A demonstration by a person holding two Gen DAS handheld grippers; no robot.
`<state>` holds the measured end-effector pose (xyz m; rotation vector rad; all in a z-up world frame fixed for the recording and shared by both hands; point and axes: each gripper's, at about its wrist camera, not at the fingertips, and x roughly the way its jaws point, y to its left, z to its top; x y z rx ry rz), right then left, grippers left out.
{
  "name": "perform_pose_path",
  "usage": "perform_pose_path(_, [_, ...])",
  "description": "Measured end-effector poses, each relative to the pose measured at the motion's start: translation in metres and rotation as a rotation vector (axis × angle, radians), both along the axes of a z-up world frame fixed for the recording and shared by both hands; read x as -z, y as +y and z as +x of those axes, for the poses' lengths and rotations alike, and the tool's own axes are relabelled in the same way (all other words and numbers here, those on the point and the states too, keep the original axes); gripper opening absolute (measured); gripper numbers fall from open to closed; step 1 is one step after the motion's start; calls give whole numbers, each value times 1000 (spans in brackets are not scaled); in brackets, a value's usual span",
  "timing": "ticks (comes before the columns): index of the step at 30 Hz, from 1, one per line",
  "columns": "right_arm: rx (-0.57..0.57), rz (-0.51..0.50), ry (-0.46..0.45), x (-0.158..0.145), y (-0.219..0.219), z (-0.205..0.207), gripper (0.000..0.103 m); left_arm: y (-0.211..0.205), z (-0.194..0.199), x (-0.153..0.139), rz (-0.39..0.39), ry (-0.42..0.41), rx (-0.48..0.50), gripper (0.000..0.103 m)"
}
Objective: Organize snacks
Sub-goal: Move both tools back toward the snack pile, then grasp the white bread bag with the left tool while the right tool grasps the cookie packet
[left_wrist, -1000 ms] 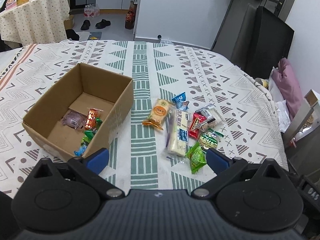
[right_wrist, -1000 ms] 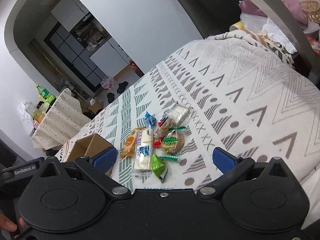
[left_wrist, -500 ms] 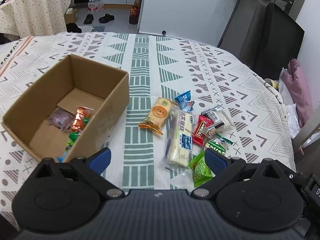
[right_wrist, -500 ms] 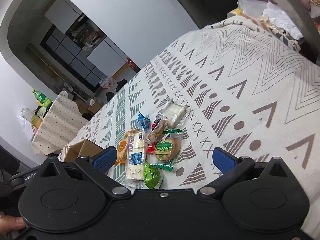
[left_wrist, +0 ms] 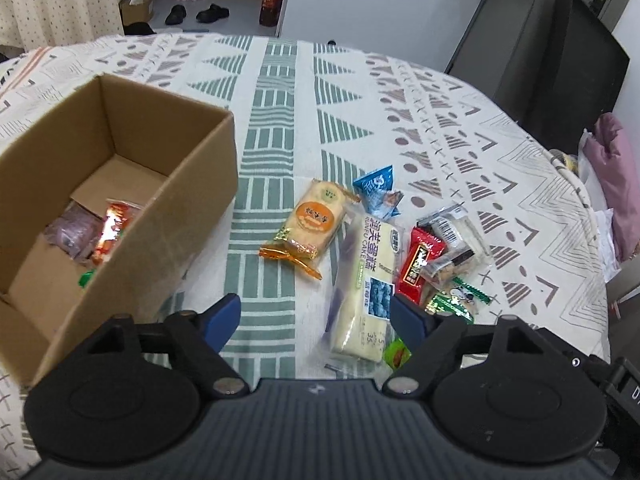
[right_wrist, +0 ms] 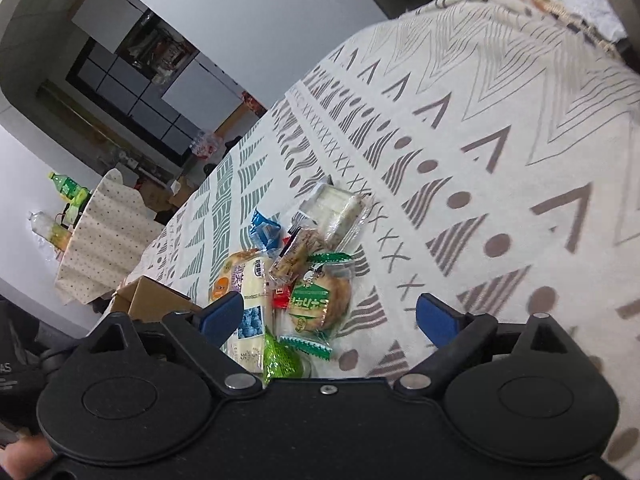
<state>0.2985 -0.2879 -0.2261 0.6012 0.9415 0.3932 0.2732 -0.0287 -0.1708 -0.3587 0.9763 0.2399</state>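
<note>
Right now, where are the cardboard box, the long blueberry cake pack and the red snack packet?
cardboard box (left_wrist: 192, 216), left wrist view, on its outer right wall.
long blueberry cake pack (left_wrist: 370, 280), left wrist view, mid-wrapper.
red snack packet (left_wrist: 418, 266), left wrist view, on its label.

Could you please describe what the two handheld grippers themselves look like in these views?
The left gripper has a black plastic body with a ribbed grey centre panel, two round discs, silver pivot screws and blue-padded jaws. The right gripper is all black and smooth, with the same discs, screws and blue pads. No cables or sleeves are visible.
</note>
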Motion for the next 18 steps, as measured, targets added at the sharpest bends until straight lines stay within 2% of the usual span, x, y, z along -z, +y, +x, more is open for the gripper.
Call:
perform_pose_path(2, [-8, -5, 8, 4, 5, 6, 86, 1, 5, 6, -26, 8, 5, 72])
perform_pose_path(6, [-10, -3, 34, 13, 11, 17, 85, -5, 16, 15, -50, 6, 41, 68])
perform_pose_path(9, [-30, -9, 48, 19, 18, 23, 77, -7, 26, 26, -81, 35, 49, 62])
perform_pose_path(11, [-38, -12, 41, 20, 22, 24, 77, -6, 31, 35, -110, 56, 40, 54])
perform_pose_path(16, [-51, -10, 33, 23, 31, 32, 77, -8, 36, 45, -122, 64, 56, 51])
perform_pose_path(18, [-65, -19, 27, 24, 36, 35, 77, -8, 38, 46, -130, 62, 60, 43])
